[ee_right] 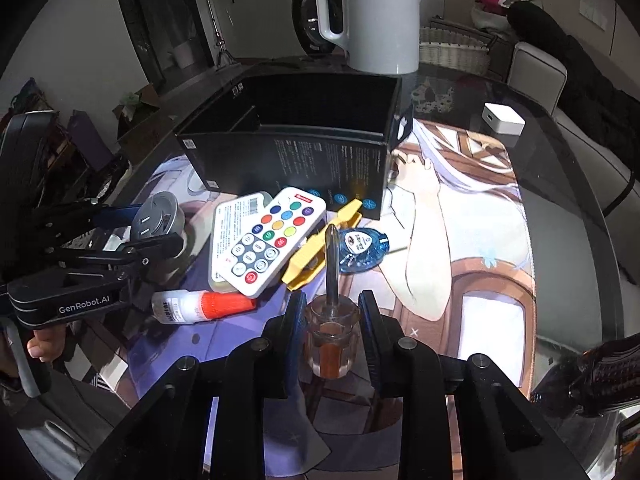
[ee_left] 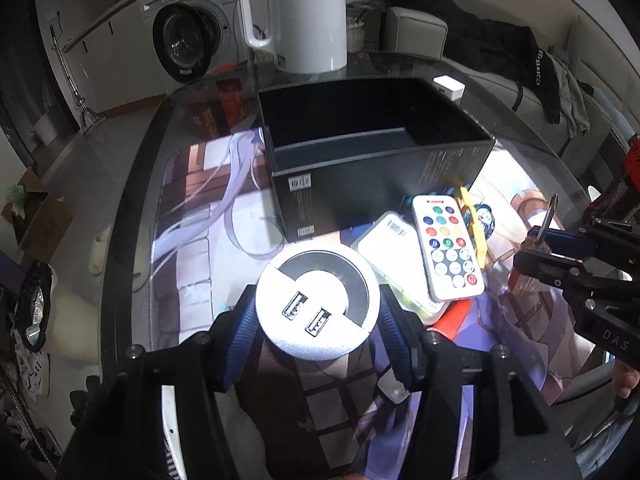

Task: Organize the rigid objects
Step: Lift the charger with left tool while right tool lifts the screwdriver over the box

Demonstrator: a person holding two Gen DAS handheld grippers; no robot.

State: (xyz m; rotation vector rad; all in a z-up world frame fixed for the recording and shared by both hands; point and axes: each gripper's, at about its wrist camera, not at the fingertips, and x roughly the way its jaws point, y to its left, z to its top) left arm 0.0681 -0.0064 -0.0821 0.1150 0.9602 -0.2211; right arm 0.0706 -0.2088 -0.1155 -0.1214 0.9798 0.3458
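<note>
My left gripper (ee_left: 318,314) is shut on a round white USB hub (ee_left: 316,300) and holds it above the mat, in front of the open black box (ee_left: 376,168). The hub also shows in the right wrist view (ee_right: 158,216). My right gripper (ee_right: 331,320) is shut on a stubby screwdriver (ee_right: 331,312) with a clear handle, its tip pointing at the box (ee_right: 296,156). A white remote (ee_right: 272,240) with coloured buttons lies on a flat white pack (ee_right: 230,232), beside a yellow clip (ee_right: 316,248), a blue tape dispenser (ee_right: 360,250) and a glue bottle (ee_right: 200,306).
A white kettle (ee_left: 300,16) stands behind the box at the far table edge. A small white adapter (ee_right: 502,118) sits at the far right on the glass. The printed mat (ee_right: 460,240) covers the table centre. A sofa with dark clothes lies beyond.
</note>
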